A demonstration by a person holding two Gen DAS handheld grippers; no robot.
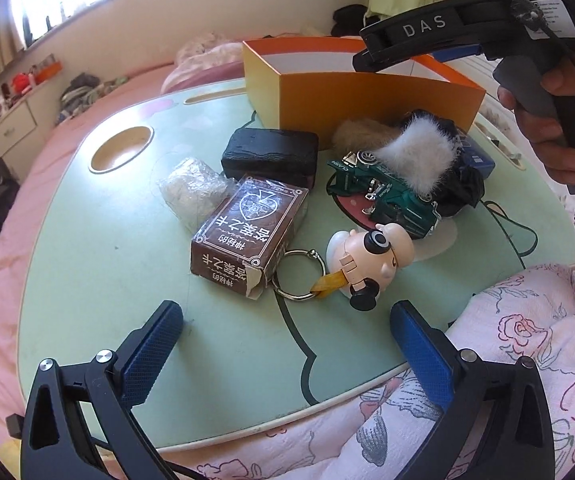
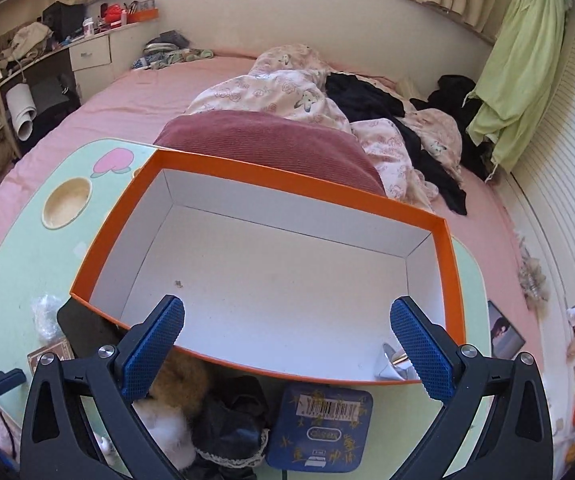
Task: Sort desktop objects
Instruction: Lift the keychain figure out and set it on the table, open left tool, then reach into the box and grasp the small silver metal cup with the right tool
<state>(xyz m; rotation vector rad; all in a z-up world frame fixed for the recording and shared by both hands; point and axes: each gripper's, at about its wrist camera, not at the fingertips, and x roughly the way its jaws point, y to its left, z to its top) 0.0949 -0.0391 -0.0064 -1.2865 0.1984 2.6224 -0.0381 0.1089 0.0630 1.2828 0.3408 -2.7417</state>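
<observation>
Left wrist view: left gripper [image 1: 285, 322] spread wide at bottom, nothing between the pads; just above it at centre, keychain figure [image 1: 369, 258] and brown card box [image 1: 247, 230] on green table [image 1: 107, 280]. "DAS" readable upper right.

Right wrist view: right gripper [image 2: 287, 318] apart, empty, over orange box [image 2: 299, 178]; blue barcoded tin [image 2: 319, 428] bottom centre.

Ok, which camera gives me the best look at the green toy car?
The left wrist view. The green toy car lies there in full near the middle of the table, partly under the white fur piece, in front of the orange box. The right wrist view looks into the box and does not show the car.
</observation>
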